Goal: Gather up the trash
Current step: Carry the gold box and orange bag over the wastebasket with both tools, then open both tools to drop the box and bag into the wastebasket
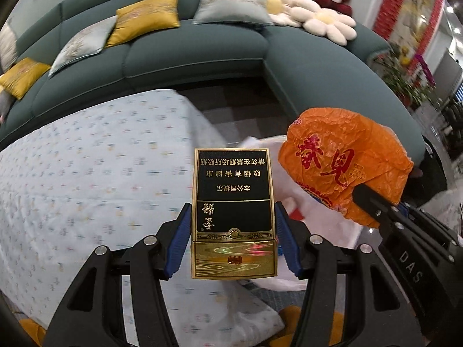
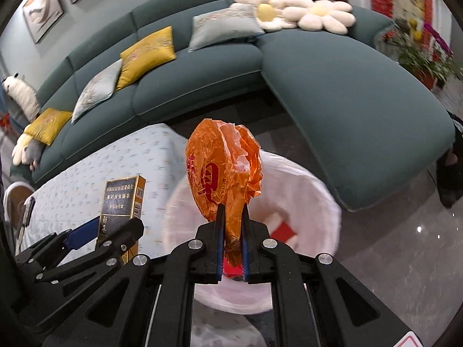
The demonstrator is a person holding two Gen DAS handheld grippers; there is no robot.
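Note:
My left gripper [image 1: 233,219] is shut on a black and gold cigarette box [image 1: 233,202], held upright over the edge of the table; the box also shows in the right wrist view [image 2: 121,202]. My right gripper [image 2: 233,211] is shut on a crumpled orange wrapper [image 2: 222,167] with red characters, held above a bin lined with a white bag [image 2: 318,202]. The wrapper [image 1: 344,167] and the right gripper [image 1: 376,205] show at the right of the left wrist view. A red scrap [image 2: 285,230] lies inside the bin.
A table with a pale patterned cloth [image 1: 86,173] lies to the left. A dark green corner sofa [image 2: 347,101] with yellow and grey cushions and flower pillows curves behind. Glossy floor [image 2: 405,245] is at the right, with plants beyond.

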